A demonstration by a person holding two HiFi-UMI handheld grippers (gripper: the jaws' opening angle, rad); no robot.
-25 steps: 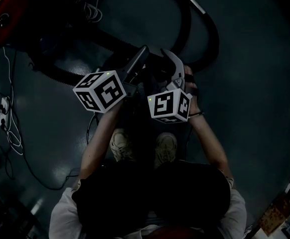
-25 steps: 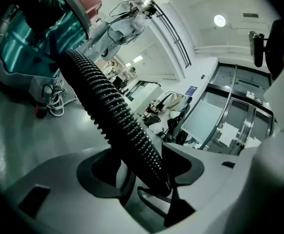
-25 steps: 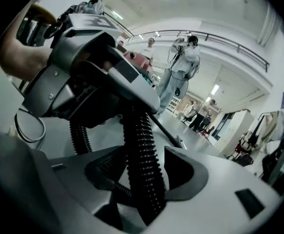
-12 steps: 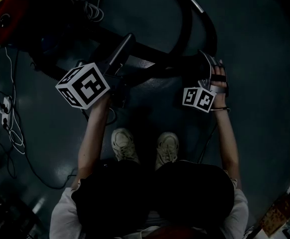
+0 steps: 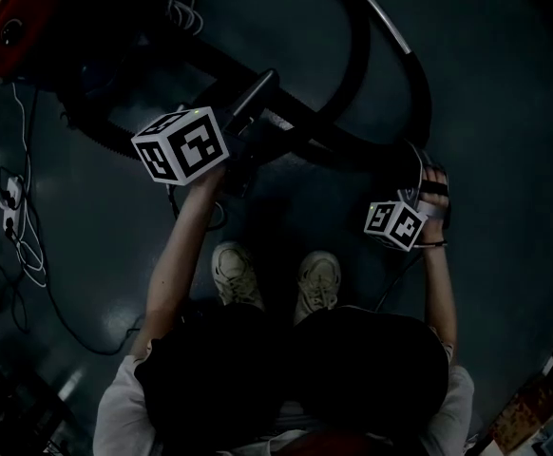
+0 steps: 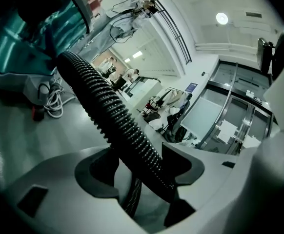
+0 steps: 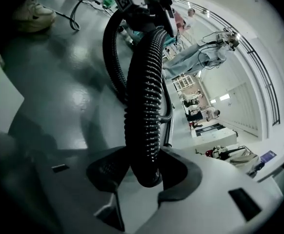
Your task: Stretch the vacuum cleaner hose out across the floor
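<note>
The hose point(image 6: 108, 111) is probably handling light and springy, its ribs aiding grip. The left gripper point(image 6: 139, 162) is clamping it lower centre. The right gripper point(image 7: 144, 167) is pinching it, its jaws having just been closing.

The hose point(image 5: 352, 148) is black, ribbed and flexible. One stretch runs almost straight across the middle, lifted off the grey floor point(image 5: 505, 112). Past its right end it bends back in a wide loop over the floor.
</note>
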